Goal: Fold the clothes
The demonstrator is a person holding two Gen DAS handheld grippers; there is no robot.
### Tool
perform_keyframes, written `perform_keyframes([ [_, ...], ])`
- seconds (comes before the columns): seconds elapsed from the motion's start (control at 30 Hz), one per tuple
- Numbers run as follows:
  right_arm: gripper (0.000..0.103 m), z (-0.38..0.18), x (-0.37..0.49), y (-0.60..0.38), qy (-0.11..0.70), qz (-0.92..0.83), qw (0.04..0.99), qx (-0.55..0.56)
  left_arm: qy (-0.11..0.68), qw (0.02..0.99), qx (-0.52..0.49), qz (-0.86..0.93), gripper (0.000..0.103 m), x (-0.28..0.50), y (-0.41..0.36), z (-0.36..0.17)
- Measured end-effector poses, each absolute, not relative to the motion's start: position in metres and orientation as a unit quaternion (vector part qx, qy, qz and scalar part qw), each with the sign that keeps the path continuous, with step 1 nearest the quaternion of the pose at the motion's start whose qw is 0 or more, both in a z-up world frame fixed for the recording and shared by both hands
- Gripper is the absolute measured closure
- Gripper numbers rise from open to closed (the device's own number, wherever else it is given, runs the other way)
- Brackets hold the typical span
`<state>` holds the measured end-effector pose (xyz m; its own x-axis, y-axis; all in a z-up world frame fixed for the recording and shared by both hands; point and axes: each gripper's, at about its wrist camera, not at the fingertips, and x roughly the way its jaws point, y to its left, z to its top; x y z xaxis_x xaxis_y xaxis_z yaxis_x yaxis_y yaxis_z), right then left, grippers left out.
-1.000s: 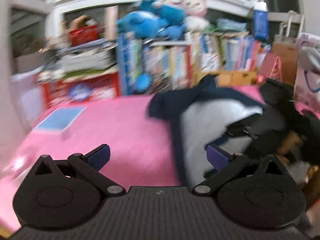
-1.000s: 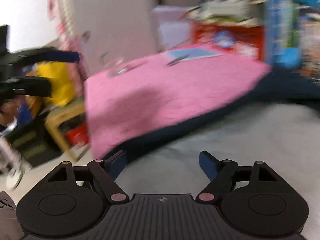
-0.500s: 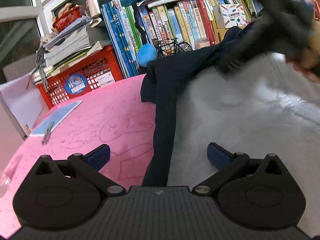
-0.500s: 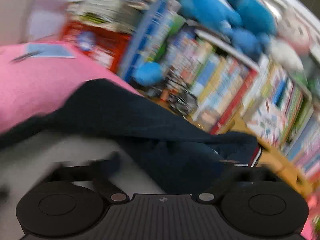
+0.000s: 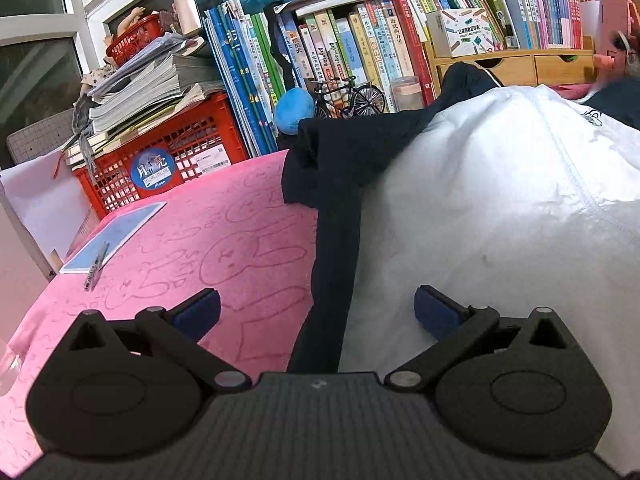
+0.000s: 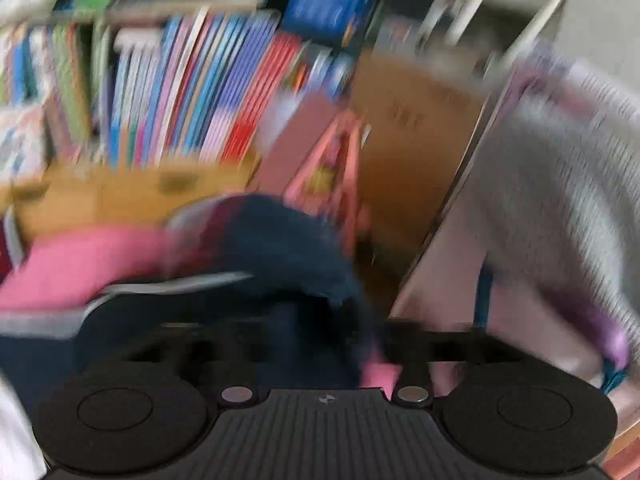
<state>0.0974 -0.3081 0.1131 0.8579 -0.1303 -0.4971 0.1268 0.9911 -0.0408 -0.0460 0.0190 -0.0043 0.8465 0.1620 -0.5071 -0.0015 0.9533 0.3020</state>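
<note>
Two tools noted: left tool (image 5: 316, 312) gapes empty astride the navy sleeve (image 5: 334, 276) of the garment (image 5: 480, 208) on the pink bench (image 5: 180, 248), sleeve running dead ahead; right tool's state cannot be told.

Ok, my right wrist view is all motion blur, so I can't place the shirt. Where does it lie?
Observer: In the left wrist view, the white and navy shirt is spread on the pink tablecloth, white body facing up.
Operator: Is the left gripper holding any of it?
Observer: No. The left gripper is open, with its fingers on either side of the shirt's navy edge strip, not closed on it.
Operator: Anything else on the table?
Observer: A blue notebook with a pen across its near corner, well to the left of the shirt.
</note>
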Motion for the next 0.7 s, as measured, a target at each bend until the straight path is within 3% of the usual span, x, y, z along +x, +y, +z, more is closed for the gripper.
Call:
perform_keyframes([
  [0.03,0.0,0.114,0.097,-0.32,0.269,-0.069,0.961,0.01,0.274,0.95,0.146,0.043,0.0,-0.046,0.02,-0.004],
  [0.23,0.0,0.121,0.098,-0.383,0.328,-0.065,0.937,0.101,0.274,0.95,0.143,0.04,0.0,-0.045,0.022,-0.004],
  [0.37,0.0,0.098,0.169,-0.292,0.364,0.11,0.89,0.252,0.28,0.951,0.125,0.03,0.0,-0.043,0.028,-0.002],
  [0.5,0.001,0.064,0.238,-0.188,0.412,0.101,0.88,0.215,0.305,0.95,0.065,0.004,0.0,-0.037,0.046,0.003],
  [0.53,0.018,0.054,0.252,-0.171,0.421,0.081,0.883,0.19,0.312,0.949,0.048,-0.003,0.0,-0.035,0.051,0.003],
  [0.57,0.082,0.045,0.261,-0.159,0.432,0.058,0.883,0.178,0.319,0.947,0.03,-0.012,0.0,-0.033,0.056,0.003],
  [0.6,0.096,0.039,0.265,-0.153,0.445,0.047,0.874,0.187,0.326,0.945,0.014,-0.019,0.0,-0.03,0.062,0.003],
  [0.7,0.097,0.066,0.261,-0.117,0.411,0.088,0.891,0.174,0.324,0.946,-0.008,-0.026,0.0,-0.03,0.068,0.005],
])
